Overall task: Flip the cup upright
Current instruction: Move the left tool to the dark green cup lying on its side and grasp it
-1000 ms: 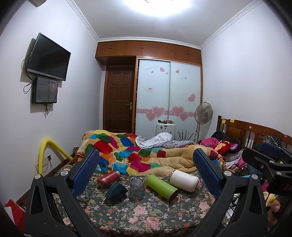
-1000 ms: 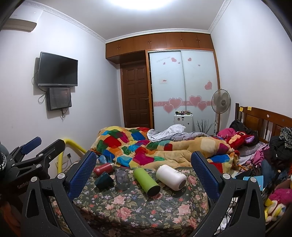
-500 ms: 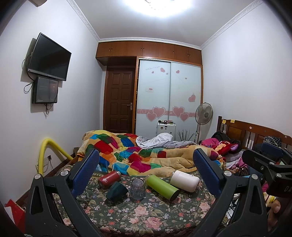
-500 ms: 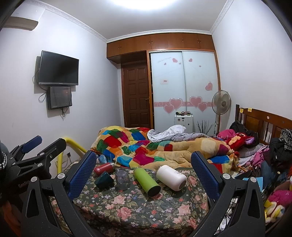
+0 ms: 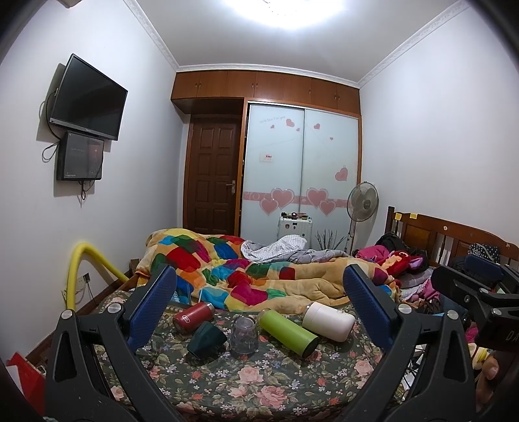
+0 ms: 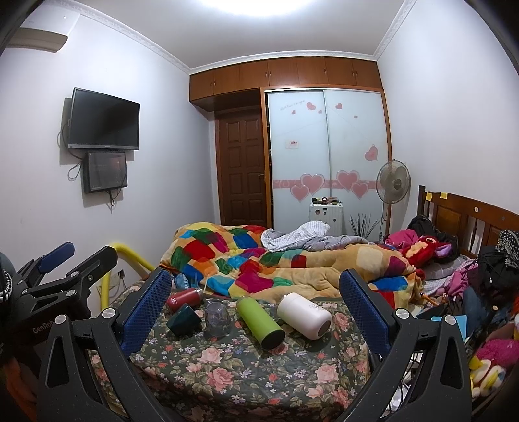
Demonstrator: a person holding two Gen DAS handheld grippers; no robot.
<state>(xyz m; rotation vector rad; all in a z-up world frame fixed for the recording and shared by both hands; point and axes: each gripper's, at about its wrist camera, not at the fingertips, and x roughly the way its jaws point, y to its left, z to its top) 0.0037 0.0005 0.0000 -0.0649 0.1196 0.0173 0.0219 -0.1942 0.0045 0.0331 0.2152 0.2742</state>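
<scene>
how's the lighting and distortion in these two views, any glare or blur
Left wrist view: the ceiling light is blown out white, walls bow from fisheye, corners go black; the cups on the floral cloth are sharp. Right wrist view: same overexposed glare at top, curved wardrobe edges, soft shadows beside the white cup.

I am seeing the ceiling light (image 5: 282, 13) blowing out overhead, walls bending away from it, corners going black.
</scene>
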